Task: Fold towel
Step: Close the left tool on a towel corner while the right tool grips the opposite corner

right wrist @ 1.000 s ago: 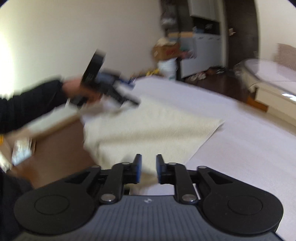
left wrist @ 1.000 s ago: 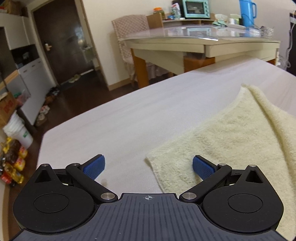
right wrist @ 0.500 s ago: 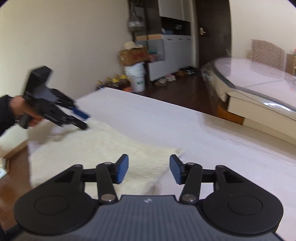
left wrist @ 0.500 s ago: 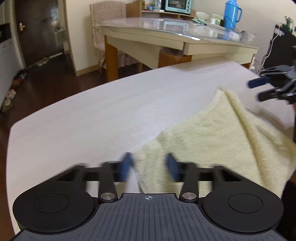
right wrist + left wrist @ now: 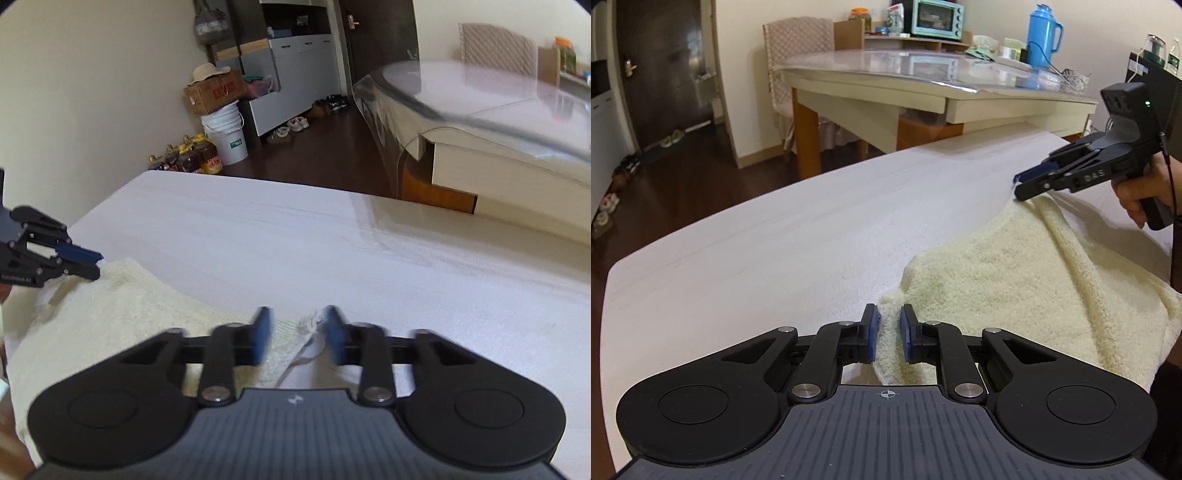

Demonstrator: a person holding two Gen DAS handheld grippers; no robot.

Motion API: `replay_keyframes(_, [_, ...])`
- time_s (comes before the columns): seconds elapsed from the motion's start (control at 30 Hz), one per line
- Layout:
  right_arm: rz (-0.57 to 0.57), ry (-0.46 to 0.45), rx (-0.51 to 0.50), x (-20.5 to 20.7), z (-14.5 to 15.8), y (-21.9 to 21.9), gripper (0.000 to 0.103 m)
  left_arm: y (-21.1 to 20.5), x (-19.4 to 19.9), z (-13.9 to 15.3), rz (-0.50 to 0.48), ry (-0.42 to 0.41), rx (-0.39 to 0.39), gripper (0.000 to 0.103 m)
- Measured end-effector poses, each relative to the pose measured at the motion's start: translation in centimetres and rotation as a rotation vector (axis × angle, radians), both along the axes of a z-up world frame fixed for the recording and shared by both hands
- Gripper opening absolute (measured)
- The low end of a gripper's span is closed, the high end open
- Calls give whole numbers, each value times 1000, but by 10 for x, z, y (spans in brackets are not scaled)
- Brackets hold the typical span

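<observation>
Towel (image 5: 1027,273), pale yellow terry, lies on the white work surface (image 5: 768,236), filling the lower right of the left wrist view and the lower left of the right wrist view; cloth is rumpled, with a raised ridge running toward the upper right of the left wrist frame.

Left gripper (image 5: 887,338), bottom centre of its own view: blue pads pressed in on a bunched corner of the towel, fabric pinched between them; same gripper appears at the left edge of the right wrist view, its tips at the towel's far corner.

Right gripper (image 5: 297,338), bottom centre of its own view: pads stand apart with a gap between them, blurred; a frayed towel corner lies in that gap, touching neither pad that can be made out; grip not made. In the left wrist view this gripper sits at the right edge, held in a hand (image 5: 1141,192), tips just at the towel's upper corner; from that angle the finger spacing cannot be judged.

Background, left wrist view: dining table (image 5: 923,85) upper centre; blue thermos (image 5: 1041,35) and teal toaster oven (image 5: 936,18) behind it. Right wrist view: white bucket (image 5: 227,136) and oil bottles (image 5: 192,158) on the floor, upper left.
</observation>
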State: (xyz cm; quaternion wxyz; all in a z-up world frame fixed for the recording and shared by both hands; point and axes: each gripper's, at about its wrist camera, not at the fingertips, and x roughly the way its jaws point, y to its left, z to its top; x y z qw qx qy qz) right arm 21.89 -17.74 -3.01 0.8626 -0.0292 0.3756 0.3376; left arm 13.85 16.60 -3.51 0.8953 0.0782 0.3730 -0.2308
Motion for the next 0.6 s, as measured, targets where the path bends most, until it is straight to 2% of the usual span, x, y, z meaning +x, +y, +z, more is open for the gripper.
replay_keyframes(0.07, [-9,3,19,-2,1,-6,9,-1,0,2,3,-13,-10,13])
replay_keyframes(0.27, [-62,-86,39,-7,20,-36,9,-15,26,9,27,-58,-30,13])
replay_keyframes(0.4, [-75,-120,1,9,21,-39,9,-24,50,5,68,-52,-12,13])
replay_keyframes(0.5, [-67,-98,-8,24,13,-35,9,-29,60,-1,91,-27,21,13])
replay_keyframes(0.53, [-63,-100,-11,26,12,-33,11,-28,60,-2,100,-28,22,14])
replay_keyframes(0.6, [-57,-105,-15,28,11,-30,15,-21,58,-1,125,-36,-1,24])
